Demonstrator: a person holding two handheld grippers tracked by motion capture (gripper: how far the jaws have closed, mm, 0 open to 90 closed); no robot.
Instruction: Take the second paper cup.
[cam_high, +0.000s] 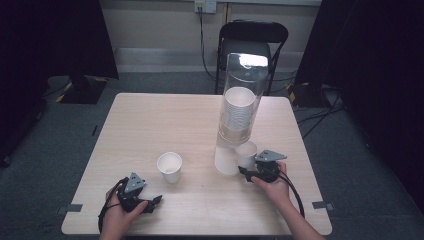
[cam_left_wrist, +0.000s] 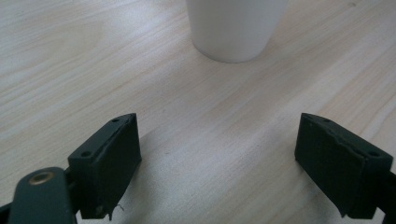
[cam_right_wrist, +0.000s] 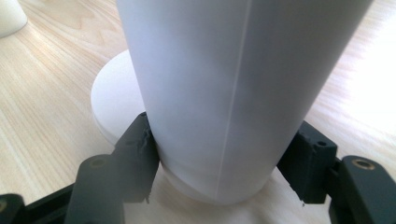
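High view: a light wooden table (cam_high: 165, 120) bearing a tall clear dispenser tube (cam_high: 243, 85) that stands right of centre and holds a stack of white cups (cam_high: 237, 114); its white base (cam_high: 226, 159) rests on the tabletop; a black chair (cam_high: 252, 35) stands behind the far edge. A single white paper cup (cam_high: 169, 167) stands upright and open-mouthed near the table's middle, well apart from the tube. The right gripper (cam_high: 248, 170), held in the person's right hand (cam_high: 274, 187), has its jaws closed against the lower wall of a second white cup (cam_high: 246, 153) just beside the dispenser base; the right gripper view shows that cup (cam_right_wrist: 233, 93) pressed between both black jaws, with the round base (cam_right_wrist: 109, 107) behind it. The left gripper (cam_high: 156, 201), in the left hand (cam_high: 119, 217), lies near the front edge; the left gripper view shows its jaws spread wide and empty, the lone cup (cam_left_wrist: 236, 28) ahead of them
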